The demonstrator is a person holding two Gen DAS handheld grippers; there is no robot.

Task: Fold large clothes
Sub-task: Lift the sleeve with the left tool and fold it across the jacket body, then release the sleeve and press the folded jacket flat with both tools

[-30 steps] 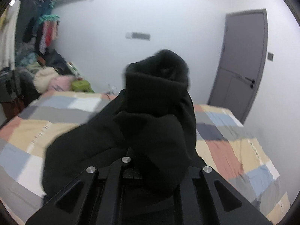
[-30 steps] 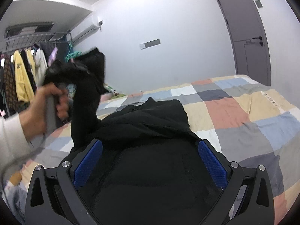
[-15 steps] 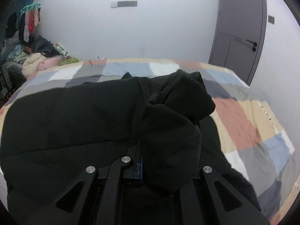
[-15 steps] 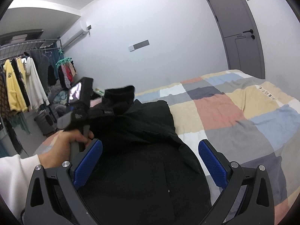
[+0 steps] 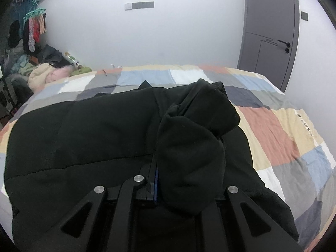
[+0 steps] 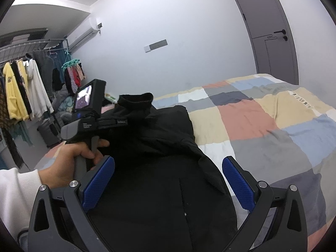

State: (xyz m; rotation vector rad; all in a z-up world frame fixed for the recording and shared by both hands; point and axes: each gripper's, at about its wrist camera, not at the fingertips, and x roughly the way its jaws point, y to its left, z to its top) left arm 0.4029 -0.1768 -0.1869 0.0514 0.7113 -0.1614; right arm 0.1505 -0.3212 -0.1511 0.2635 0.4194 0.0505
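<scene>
— On the bed (image 5: 279, 126), what lies there?

— A large black garment (image 5: 84, 134) spreads over the patchwork cover, taking up the near and left part of it. In the right wrist view the same black garment (image 6: 159, 199) runs from the near edge up toward the middle of the bed (image 6: 262, 126).

— And the left gripper (image 5: 156, 168)?

— Its fingers are pressed together on a sleeve end (image 5: 193, 147) of the garment. The cloth bunches over the right side of the fingers and folds back on itself, with the cuff (image 5: 210, 105) lying beyond, above the garment's body. From the right wrist view, the left gripper (image 6: 124, 121) is held by a bare hand (image 6: 71, 161) in a white sleeve, and the cuff (image 6: 136, 103) stands up from its tip.

— The right gripper (image 6: 168, 184)?

— Spread wide. Its blue-padded fingers (image 6: 98, 180) stand well apart over the garment, with nothing between them but the cloth lying below. I cannot tell whether the pads touch it.

— What else is in the room?

— A grey door (image 5: 271, 33) at the far right, a white wall with a small grey plate (image 5: 139, 5), and an air conditioner (image 6: 84, 35) high on the wall. At the left, a clothes rack (image 6: 23, 88) with hanging yellow and white tops, and a heap of clothes (image 5: 42, 73) beside the bed's far corner.
</scene>
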